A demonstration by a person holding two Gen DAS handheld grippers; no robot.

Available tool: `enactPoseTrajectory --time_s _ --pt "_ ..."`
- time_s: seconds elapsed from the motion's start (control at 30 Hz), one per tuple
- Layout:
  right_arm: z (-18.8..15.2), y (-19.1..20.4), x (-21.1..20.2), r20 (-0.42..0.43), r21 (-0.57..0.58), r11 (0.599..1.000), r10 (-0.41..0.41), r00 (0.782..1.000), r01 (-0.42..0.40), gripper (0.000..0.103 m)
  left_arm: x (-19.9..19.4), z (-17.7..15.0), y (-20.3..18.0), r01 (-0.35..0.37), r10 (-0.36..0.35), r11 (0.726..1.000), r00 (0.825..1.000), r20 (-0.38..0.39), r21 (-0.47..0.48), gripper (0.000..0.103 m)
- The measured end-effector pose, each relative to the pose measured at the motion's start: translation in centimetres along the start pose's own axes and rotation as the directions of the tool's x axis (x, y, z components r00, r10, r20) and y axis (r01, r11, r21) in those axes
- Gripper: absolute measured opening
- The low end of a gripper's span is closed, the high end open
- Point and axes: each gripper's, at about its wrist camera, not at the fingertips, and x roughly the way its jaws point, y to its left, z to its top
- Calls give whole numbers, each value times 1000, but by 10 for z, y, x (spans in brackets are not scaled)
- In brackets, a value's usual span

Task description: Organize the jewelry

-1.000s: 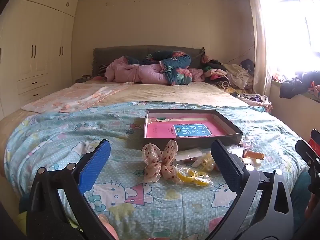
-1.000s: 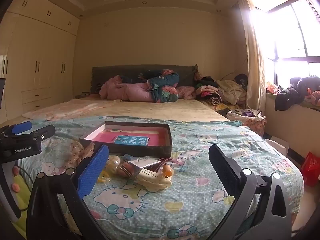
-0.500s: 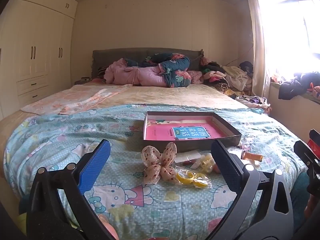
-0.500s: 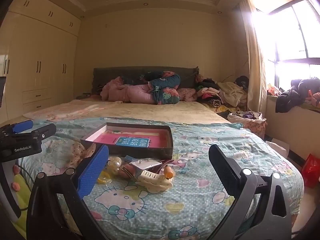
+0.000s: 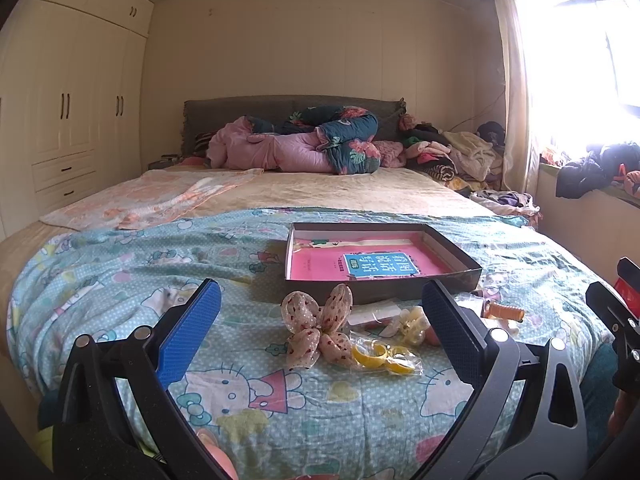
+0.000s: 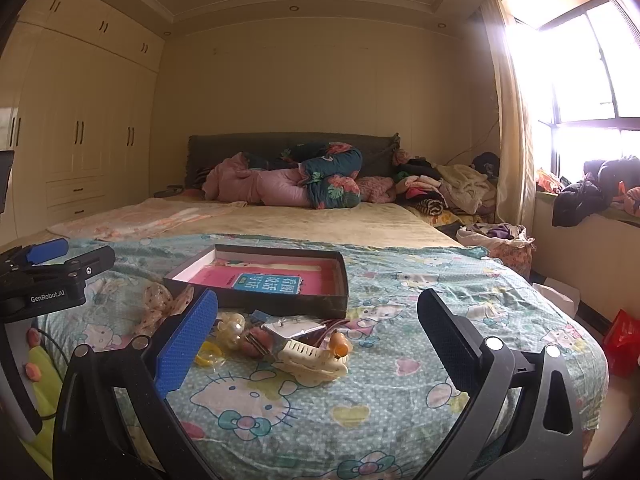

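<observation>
A dark shallow box (image 5: 460,276) with a pink and blue book inside lies on the Hello Kitty bedspread (image 5: 120,280); it also shows in the right wrist view (image 6: 280,304). In front of it lie a spotted fabric bow (image 5: 320,330), yellow rings in a clear bag (image 5: 384,356), a pearl clip (image 5: 414,320) and an orange piece (image 5: 504,311). The right wrist view shows a cream claw clip (image 6: 312,358), the pearl clip (image 6: 232,328) and a small card (image 6: 294,328). My left gripper (image 5: 320,324) is open and empty, short of the bow. My right gripper (image 6: 316,328) is open and empty, short of the claw clip.
Rolled pink and floral quilts (image 5: 304,146) and piled clothes (image 5: 452,156) lie at the headboard. A wardrobe (image 5: 68,120) fills the left wall. A window ledge with clothes (image 6: 592,196) is on the right. The left gripper's body (image 6: 52,280) shows at the right view's left edge.
Both views have tilted up slightly, so the bed and items sit a little lower in frame. Nothing on the bed has moved and both grippers stay open.
</observation>
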Motion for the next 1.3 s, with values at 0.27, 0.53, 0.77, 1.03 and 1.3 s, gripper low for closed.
enactPoseTrajectory --time_s 0.27,0.53,0.77,1.03,1.3 --pt "0 0 0 0 0 1000 0 1000 0 97 0 0 0 2 -2 1000 1000 -1 0 92" --pt "0 1 0 0 -2 1000 1 1000 -1 97 -1 0 1 5 -5 1000 1000 -1 0 92" --pt "1 1 0 -3 -3 1000 -3 1000 3 97 -1 0 0 3 -3 1000 1000 -2 0 92" --pt "1 1 0 -3 -5 1000 -2 1000 2 97 -1 0 0 4 -4 1000 1000 0 0 92" --pt "1 1 0 -1 -8 1000 -2 1000 2 97 -1 0 0 3 -3 1000 1000 2 2 92"
